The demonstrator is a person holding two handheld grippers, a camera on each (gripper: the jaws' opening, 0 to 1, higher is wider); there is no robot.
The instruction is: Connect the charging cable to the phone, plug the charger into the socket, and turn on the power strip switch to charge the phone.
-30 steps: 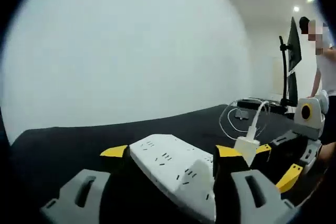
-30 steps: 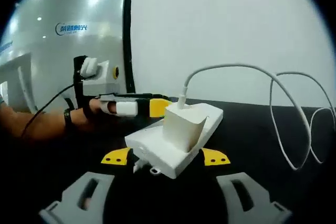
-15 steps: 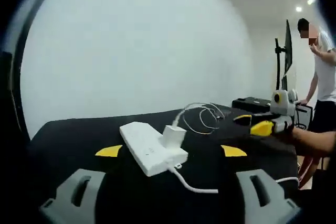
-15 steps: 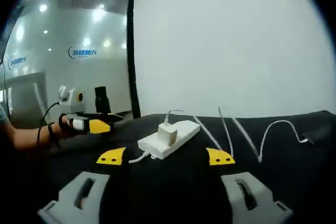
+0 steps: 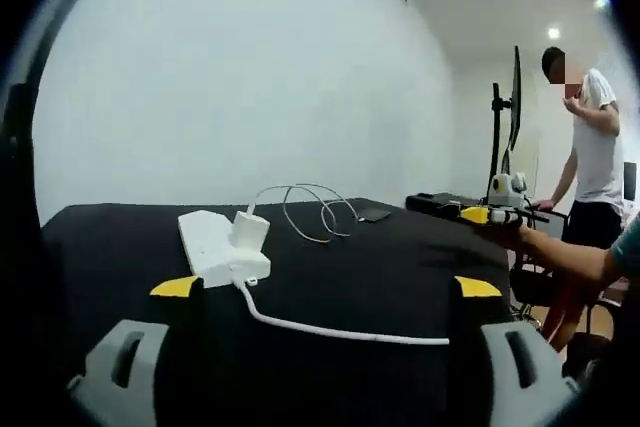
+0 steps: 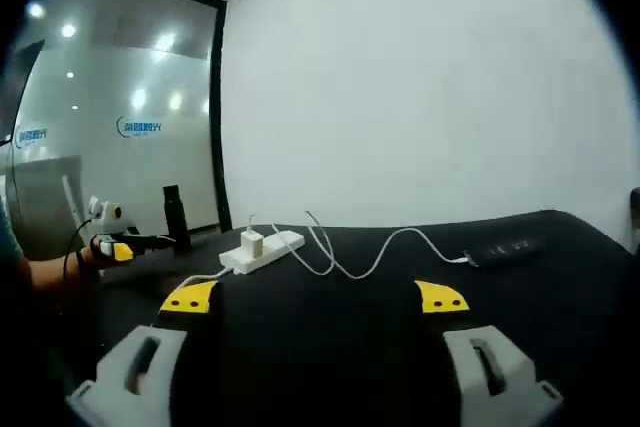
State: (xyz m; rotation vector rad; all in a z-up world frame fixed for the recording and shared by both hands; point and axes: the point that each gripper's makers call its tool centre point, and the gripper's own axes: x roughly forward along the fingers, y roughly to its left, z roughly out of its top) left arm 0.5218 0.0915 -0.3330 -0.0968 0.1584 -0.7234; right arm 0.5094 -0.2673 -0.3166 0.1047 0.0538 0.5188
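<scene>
1. Found the white oblong plastic power strip [image 5: 210, 239] lying flat on the black cloth-covered table [image 5: 390, 272], with the white cube-shaped charger [image 5: 249, 230] seated upright in a socket near its end.
2. Traced the thin white charging cable [image 6: 370, 257] looping away from the power strip to the dark flat phone [image 6: 505, 247], its far end touching the phone's edge; judged it plugged in.
3. Judged the remaining step to be the power strip's switch; could not tell its position, too small to read.
4. Saw the left gripper [image 5: 326, 287] well apart from the power strip, jaws spread wide, nothing between them.
5. Saw the right gripper [image 6: 316, 296] likewise gaping and empty, farther from the power strip.
6. Would call next for one yellow jaw tip brought down on the switch, if not pressed already.
7. Noted the power strip's own thick white cord [image 5: 330, 330] trailing across the cloth on the approach; risk of snagging it and dragging the power strip.
8. Noted, beyond the power strip, a black monitor on a stand [image 5: 512, 107] and a person in a white shirt [image 5: 595, 147], neither in the way.
</scene>
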